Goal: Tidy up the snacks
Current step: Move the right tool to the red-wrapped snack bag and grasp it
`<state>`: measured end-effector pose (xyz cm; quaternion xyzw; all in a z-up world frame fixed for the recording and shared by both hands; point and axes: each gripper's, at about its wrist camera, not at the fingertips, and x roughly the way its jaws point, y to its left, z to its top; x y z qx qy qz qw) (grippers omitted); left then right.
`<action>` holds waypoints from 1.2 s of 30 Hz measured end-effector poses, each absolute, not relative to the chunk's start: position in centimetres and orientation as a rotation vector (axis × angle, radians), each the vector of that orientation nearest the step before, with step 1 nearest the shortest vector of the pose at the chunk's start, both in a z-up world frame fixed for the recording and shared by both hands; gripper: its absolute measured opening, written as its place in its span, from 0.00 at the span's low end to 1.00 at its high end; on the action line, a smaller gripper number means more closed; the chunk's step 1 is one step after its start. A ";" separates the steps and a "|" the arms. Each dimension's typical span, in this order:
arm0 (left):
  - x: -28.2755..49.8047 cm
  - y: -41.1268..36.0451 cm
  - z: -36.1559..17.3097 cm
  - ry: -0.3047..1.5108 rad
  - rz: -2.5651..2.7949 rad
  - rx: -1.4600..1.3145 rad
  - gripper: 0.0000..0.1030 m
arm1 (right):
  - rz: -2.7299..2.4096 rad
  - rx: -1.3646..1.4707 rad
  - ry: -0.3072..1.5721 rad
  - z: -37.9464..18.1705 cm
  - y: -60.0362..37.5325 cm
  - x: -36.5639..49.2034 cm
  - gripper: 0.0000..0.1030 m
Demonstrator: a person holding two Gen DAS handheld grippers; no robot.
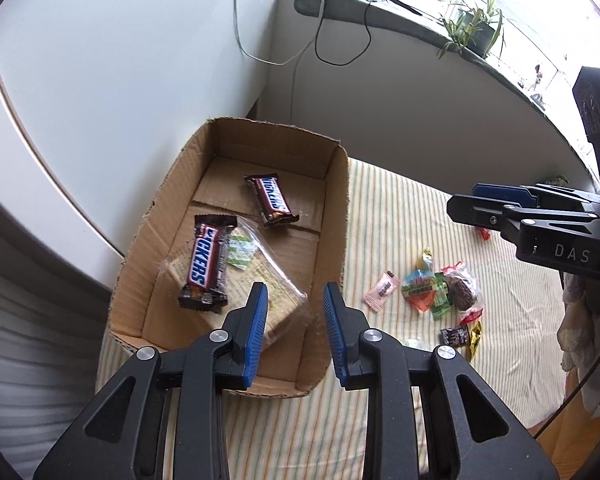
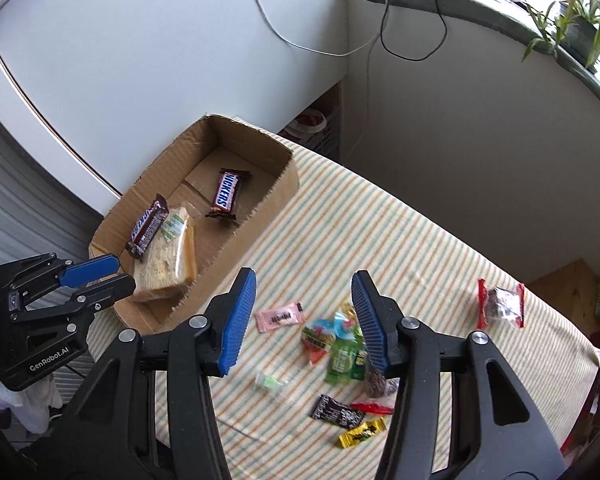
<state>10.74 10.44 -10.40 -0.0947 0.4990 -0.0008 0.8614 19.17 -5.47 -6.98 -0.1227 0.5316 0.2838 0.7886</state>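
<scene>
A cardboard box (image 1: 336, 216) (image 2: 276, 196) on the striped tablecloth holds two Snickers bars (image 1: 204, 260) (image 1: 271, 199) and a clear pack of crackers (image 1: 268, 280). My left gripper (image 1: 294, 300) is open and empty over the box's near end. My right gripper (image 2: 304, 288) is open and empty above loose sweets: a pink candy (image 2: 279, 316), a green and red cluster (image 2: 336, 344), a black packet (image 2: 336, 411), a yellow packet (image 2: 362, 432) and a red-edged wrapped sweet (image 2: 500, 304).
The tablecloth (image 2: 420, 248) covers a small table with drops at its edges. A white appliance (image 1: 120, 60) stands behind the box. A windowsill with cables and a plant (image 2: 572, 20) runs at the back right. A wooden floor patch (image 2: 564, 284) shows past the table.
</scene>
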 end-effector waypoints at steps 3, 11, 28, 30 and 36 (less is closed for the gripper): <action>10.6 8.9 -10.6 1.059 -0.032 -0.196 0.27 | 0.572 -0.241 1.162 -7.1 -8.5 18.8 0.51; 9.9 4.3 -11.9 1.104 -0.121 -0.190 0.29 | 0.467 -0.170 1.229 -9.7 -15.1 17.8 0.57; 9.9 -0.9 -17.7 1.235 -0.189 -0.183 0.37 | 0.464 -0.168 1.333 -16.1 -16.3 17.8 0.66; 10.2 -1.1 -18.3 1.240 -0.183 -0.185 0.37 | 0.458 -0.161 1.339 -16.6 -16.4 18.0 0.66; 10.9 -1.5 -19.4 1.224 -0.157 -0.184 0.37 | 0.446 -0.127 1.353 -17.7 -16.6 18.7 0.66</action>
